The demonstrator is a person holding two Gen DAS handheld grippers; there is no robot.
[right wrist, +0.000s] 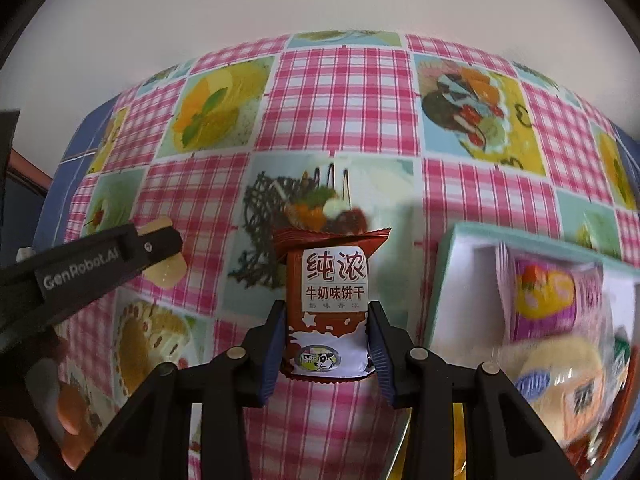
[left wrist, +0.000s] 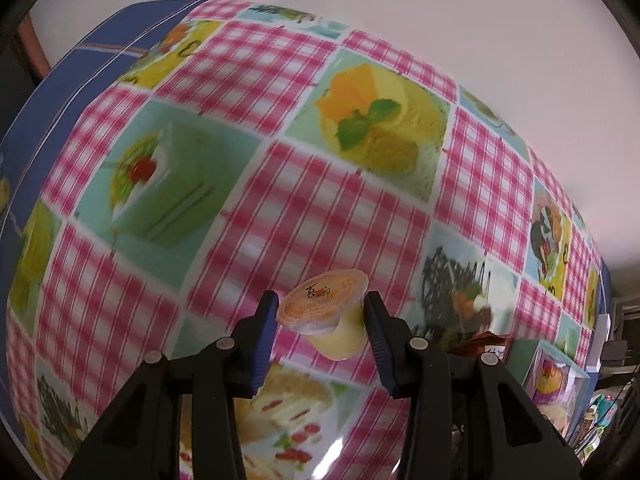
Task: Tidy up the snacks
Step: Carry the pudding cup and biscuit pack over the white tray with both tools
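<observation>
My left gripper (left wrist: pixel 322 310) is shut on a small yellow jelly cup (left wrist: pixel 326 312) with an orange foil lid, held tilted above the table. My right gripper (right wrist: pixel 328 320) is shut on a brown and white milk biscuit packet (right wrist: pixel 330 304), held upright above the table. The left gripper also shows in the right wrist view (right wrist: pixel 164 252), at the left, with the cup between its fingers. A teal-rimmed box (right wrist: pixel 440 280) holding several wrapped snacks (right wrist: pixel 544 292) lies just right of the biscuit packet; it also shows in the left wrist view (left wrist: pixel 556 372).
The table wears a pink checked cloth (right wrist: pixel 340 92) printed with dessert pictures, over a blue edge (left wrist: pixel 80 76). A white wall stands behind. The person's hand (right wrist: pixel 36 428) shows at the lower left. Clutter (left wrist: pixel 612 360) lies past the table's right end.
</observation>
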